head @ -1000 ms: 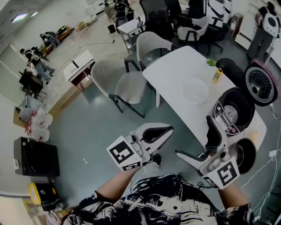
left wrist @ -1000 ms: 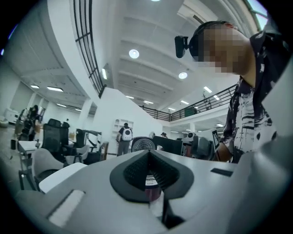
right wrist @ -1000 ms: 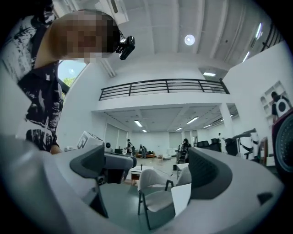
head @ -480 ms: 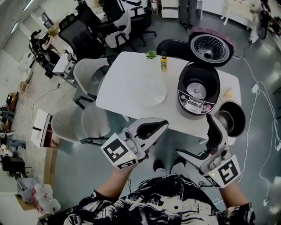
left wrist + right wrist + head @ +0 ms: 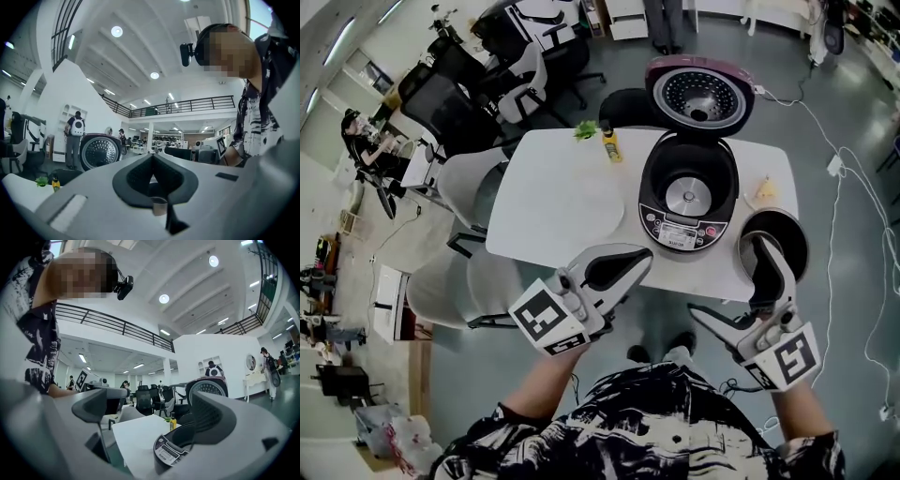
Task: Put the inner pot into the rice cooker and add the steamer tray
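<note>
The black rice cooker (image 5: 689, 192) stands open on the white table (image 5: 544, 183), its lid (image 5: 698, 94) tipped back and its well empty. The metal inner pot (image 5: 795, 242) sits at the table's near right corner, partly behind my right gripper (image 5: 729, 281), which is open, empty and held short of the table edge. A faint translucent round steamer tray (image 5: 584, 208) lies left of the cooker. My left gripper (image 5: 643, 260) is shut on nothing, near the front edge. The right gripper view looks between the open jaws at the cooker (image 5: 174, 450). The left gripper (image 5: 152, 161) shows its tips meeting.
A yellow bottle (image 5: 609, 146) and a green item (image 5: 584, 129) stand at the table's far edge, and a small yellowish object (image 5: 766, 190) lies right of the cooker. Grey chairs (image 5: 469, 187) crowd the left side. Cables (image 5: 848, 187) trail over the floor on the right.
The head view has swung, so the table and cooker moved from the upper right towards the middle and nearer. Both grippers keep their poses, left shut and right open.
</note>
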A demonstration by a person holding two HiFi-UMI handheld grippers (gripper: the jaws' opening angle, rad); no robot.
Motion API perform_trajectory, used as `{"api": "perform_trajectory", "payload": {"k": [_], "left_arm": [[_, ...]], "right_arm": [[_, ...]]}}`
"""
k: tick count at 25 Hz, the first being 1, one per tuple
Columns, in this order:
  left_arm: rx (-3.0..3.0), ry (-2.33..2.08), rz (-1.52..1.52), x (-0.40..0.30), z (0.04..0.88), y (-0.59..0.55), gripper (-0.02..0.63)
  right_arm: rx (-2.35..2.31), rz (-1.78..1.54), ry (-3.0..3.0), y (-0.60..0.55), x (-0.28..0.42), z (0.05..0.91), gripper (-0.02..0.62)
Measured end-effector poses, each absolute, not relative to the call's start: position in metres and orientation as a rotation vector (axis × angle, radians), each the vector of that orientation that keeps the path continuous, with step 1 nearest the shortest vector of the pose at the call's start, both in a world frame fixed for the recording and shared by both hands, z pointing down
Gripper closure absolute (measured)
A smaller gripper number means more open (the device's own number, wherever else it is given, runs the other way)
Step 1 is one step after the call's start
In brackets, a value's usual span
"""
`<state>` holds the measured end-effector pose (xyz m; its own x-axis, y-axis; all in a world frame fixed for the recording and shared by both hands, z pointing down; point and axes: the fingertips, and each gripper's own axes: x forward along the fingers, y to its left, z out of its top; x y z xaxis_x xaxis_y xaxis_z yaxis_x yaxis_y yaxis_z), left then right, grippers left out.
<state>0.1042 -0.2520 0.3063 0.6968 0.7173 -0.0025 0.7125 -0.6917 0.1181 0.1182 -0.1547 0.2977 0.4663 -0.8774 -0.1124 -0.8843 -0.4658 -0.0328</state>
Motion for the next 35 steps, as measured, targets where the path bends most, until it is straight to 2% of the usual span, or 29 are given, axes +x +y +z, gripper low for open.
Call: {"api": "perform_trajectory", "payload": {"k": [8, 14, 20, 28, 35], "left_arm": [[2.799, 1.168, 0.084, 0.139, 0.321, -0.259, 0.601], [2.738, 1.318, 0.094, 0.165, 0.328, -0.268, 0.601], [2.67, 1.419, 0.082, 0.178, 0.329, -0.271, 0.601], [2.648, 1.428, 0.117, 0.183, 0.34, -0.278, 0.601], [2.662, 1.401, 0.154, 0.187, 0.347, -0.283, 0.601]], "right_arm": [[-2.662, 0.09, 1.503, -0.145, 0.167, 0.318, 0.055], [-2.781, 0.071, 1.338, -0.143, 0.192, 0.331, 0.055], [-2.961, -0.026, 1.087, -0.096, 0.229, 0.358, 0.055], [-3.13, -0.439, 0.659, 0.025, 0.283, 0.466, 0.055], [-2.938, -0.987, 0.306, 0.118, 0.313, 0.59, 0.055]]}}
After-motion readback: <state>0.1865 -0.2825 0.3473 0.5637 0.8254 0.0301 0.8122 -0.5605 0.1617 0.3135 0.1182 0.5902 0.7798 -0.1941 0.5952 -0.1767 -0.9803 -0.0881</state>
